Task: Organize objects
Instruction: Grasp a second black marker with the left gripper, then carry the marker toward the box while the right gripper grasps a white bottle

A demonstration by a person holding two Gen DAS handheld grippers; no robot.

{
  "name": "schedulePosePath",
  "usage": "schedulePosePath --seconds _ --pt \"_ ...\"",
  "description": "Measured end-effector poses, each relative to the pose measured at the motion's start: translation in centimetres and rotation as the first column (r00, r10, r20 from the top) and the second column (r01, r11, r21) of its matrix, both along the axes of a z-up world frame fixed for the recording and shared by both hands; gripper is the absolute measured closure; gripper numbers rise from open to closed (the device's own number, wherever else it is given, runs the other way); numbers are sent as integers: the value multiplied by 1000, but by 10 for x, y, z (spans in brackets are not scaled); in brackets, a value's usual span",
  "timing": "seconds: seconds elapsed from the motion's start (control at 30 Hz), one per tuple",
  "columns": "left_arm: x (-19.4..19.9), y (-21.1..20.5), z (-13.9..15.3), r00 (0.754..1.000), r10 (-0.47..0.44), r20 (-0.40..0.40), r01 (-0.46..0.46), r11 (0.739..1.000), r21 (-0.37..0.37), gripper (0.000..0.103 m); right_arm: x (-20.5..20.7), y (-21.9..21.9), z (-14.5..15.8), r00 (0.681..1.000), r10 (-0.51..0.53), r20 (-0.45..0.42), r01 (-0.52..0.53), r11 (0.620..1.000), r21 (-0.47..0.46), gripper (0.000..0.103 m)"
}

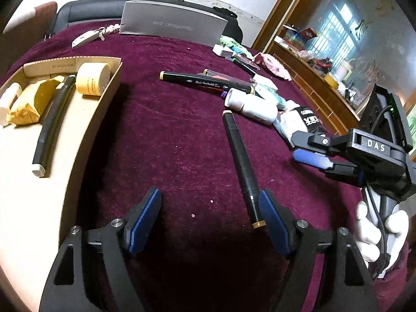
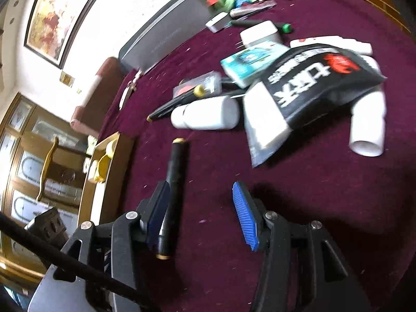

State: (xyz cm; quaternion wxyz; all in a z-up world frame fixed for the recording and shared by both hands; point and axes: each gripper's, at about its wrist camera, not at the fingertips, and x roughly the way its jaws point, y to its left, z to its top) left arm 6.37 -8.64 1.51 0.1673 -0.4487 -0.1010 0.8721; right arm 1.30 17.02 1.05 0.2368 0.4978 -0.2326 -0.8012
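Lying loose on the maroon cloth (image 1: 169, 140): black marker (image 1: 240, 166), beside the left gripper (image 1: 210, 223)'s right pad. Both jaws wide, empty. Box (image 1: 114, 78) at 10 o'clock. Advice: centre jaws across barrel mid-length before closing; right gripper (image 2: 202, 213) stays clear.

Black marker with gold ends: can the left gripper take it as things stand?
Probably yes. The black marker lies on the cloth against the left gripper's right pad; the jaws stand open, and nothing covers it.
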Motion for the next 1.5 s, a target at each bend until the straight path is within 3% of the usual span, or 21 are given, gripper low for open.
schedulePosePath --seconds 0.07,0.13,0.2,0.37,0.43,0.5,0.57,0.6,0.67,0.8,0.87,1.03,1.2,1.37,1.5 --pt "-1 12 2 1000 -7 15 8 999 -52 32 2 6 -1 1000 -13 -6 13 1000 -14 53" --pt "-3 22 5 999 -31 23 32 998 -53 32 1 9 1 1000 -24 -13 23 1000 -20 53" --pt "-8 37 10 999 -37 -2 37 992 -122 32 2 14 4 999 -31 -20 30 999 -29 53" --pt "-33 90 3 996 -93 -4 87 944 -317 33 4 20 14 998 -36 -43 35 999 -30 53" --pt "-40 100 -5 996 -94 8 91 930 -356 34 4 21 18 998 -35 -48 33 999 -31 53" --pt "-38 104 -4 994 -107 -32 88 922 -376 42 5 22 23 998 -32 -57 31 999 -22 53" --pt "-32 106 -1 991 -133 -31 112 921 -374 83 5 23 27 997 -29 -67 29 1000 -7 52" --pt "-31 107 0 990 -139 -31 116 914 -388 90 5 22 28 997 -26 -71 26 1000 2 51" --pt "-28 102 1 990 -143 -13 128 921 -369 92 2 18 32 997 -11 -80 14 999 32 51" --pt "-20 70 0 995 -95 0 92 959 -267 92 -6 4 42 994 23 -105 -14 996 84 51" --pt "-15 57 -1 997 -78 -6 74 966 -248 91 -13 -10 49 990 64 -127 -44 988 151 51" --pt "-11 47 -3 997 -66 -30 60 981 -184 91 -35 -52 55 970 185 -157 -120 927 356 51" --pt "-13 38 -4 998 -62 -21 59 992 -115 91 -58 -87 48 952 286 -109 -198 846 496 51" --pt "-18 37 -6 998 -61 -23 58 992 -114 91 -71 -110 32 931 359 -68 -237 734 636 50" --pt "-18 44 -6 997 -68 -35 62 986 -158 91 -74 -121 20 925 380 -27 -262 685 679 50"
